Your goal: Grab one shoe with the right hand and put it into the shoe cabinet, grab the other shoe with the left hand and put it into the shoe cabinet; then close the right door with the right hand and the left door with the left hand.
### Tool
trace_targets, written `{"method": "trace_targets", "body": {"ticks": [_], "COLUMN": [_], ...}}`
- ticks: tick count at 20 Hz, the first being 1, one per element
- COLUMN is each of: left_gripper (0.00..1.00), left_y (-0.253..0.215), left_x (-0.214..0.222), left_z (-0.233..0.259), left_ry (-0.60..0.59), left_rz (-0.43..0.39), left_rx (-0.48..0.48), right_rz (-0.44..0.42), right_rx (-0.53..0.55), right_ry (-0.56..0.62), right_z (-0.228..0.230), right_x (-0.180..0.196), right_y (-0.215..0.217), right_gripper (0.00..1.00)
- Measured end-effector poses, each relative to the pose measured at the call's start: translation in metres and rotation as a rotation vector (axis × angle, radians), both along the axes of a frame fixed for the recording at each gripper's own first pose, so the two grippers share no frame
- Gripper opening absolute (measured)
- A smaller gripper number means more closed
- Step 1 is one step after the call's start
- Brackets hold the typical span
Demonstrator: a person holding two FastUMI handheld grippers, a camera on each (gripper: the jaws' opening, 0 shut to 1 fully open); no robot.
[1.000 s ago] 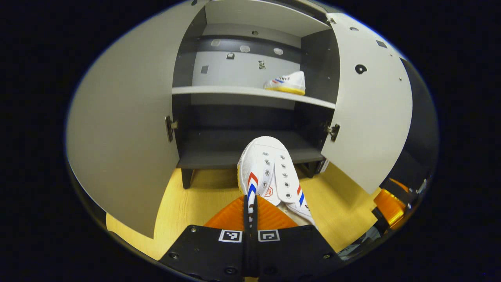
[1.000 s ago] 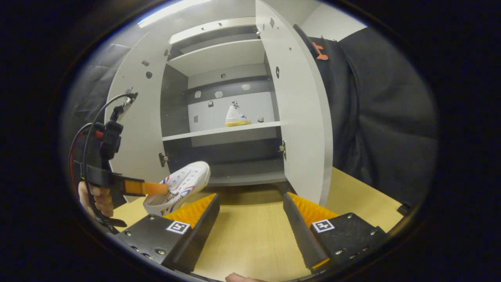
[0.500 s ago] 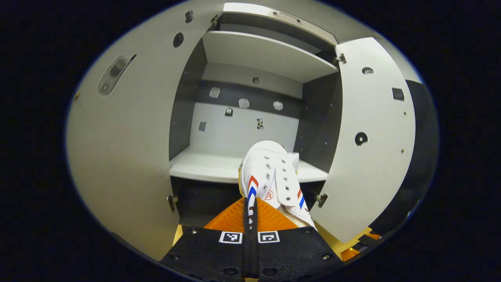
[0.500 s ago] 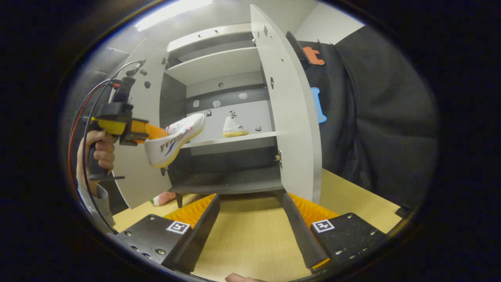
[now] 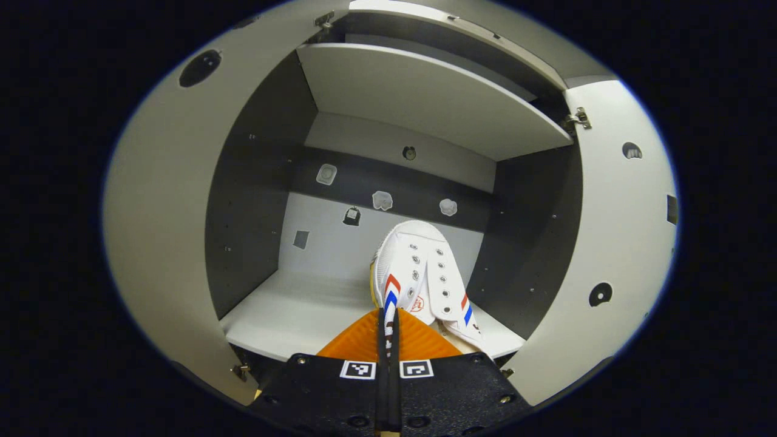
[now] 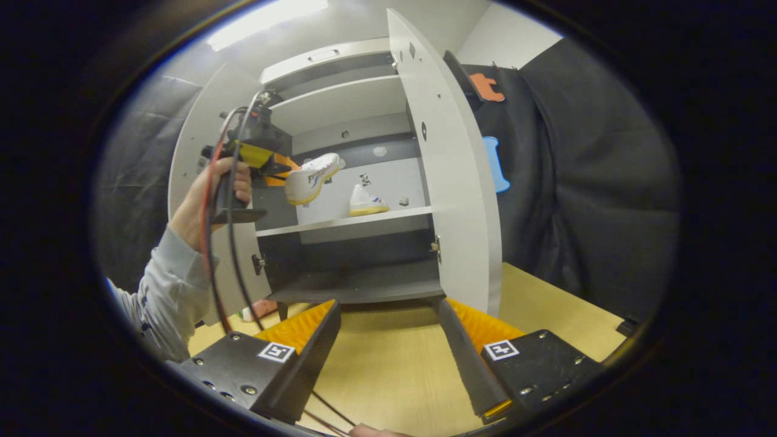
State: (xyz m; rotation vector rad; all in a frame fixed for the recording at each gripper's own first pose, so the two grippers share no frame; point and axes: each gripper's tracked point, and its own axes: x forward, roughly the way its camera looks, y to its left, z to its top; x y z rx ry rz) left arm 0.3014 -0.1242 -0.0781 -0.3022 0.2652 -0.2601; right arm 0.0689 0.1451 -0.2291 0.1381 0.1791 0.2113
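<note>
In the left gripper view my left gripper (image 5: 388, 317) is shut on a white shoe (image 5: 420, 273) with red and blue stripes. Its toe points into the open shoe cabinet, just above the middle shelf (image 5: 291, 315). From the right gripper view, that left gripper (image 6: 280, 171) holds the shoe (image 6: 312, 177) in the air at the cabinet's left front, gripped by a hand (image 6: 212, 194). The other white shoe (image 6: 364, 201) stands on the middle shelf (image 6: 340, 223) towards the back. My right gripper (image 6: 388, 321) hangs open over the wooden table (image 6: 388, 376), with nothing between its fingers.
Both cabinet doors stand wide open: the left door (image 6: 200, 152) behind the hand, the right door (image 6: 455, 170) jutting out towards me. The lower shelf (image 6: 358, 285) is bare. A small pinkish object (image 6: 255, 309) lies on the table under the left door. A grey sleeve (image 6: 164, 291) reaches in from the left.
The left gripper has lifted the shoe from table height up and forward into the cabinet opening above the middle shelf. The right gripper has stayed open and nearly still.
</note>
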Motion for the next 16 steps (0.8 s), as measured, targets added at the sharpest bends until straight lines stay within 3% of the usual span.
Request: {"method": "trace_targets", "body": {"ticks": [3, 9, 16], "left_gripper": [0.00, 0.00, 0.00], "left_y": [0.005, 0.017, 0.003], "left_x": [0.031, 0.069, 0.081], "left_z": [-0.025, -0.079, -0.090], "left_ry": [0.058, 0.211, 0.261], "left_rz": [0.042, 0.083, -0.002], "left_rx": [0.030, -0.017, -0.066], "right_rz": [0.001, -0.014, -0.051], "right_rx": [-0.010, -0.003, 0.027], "right_ry": [-0.006, -0.010, -0.016], "right_z": [0.001, 0.006, 0.010], "right_x": [-0.001, -0.004, -0.014], "right_y": [0.000, -0.005, -0.018], "right_gripper": [0.98, 0.98, 0.98]}}
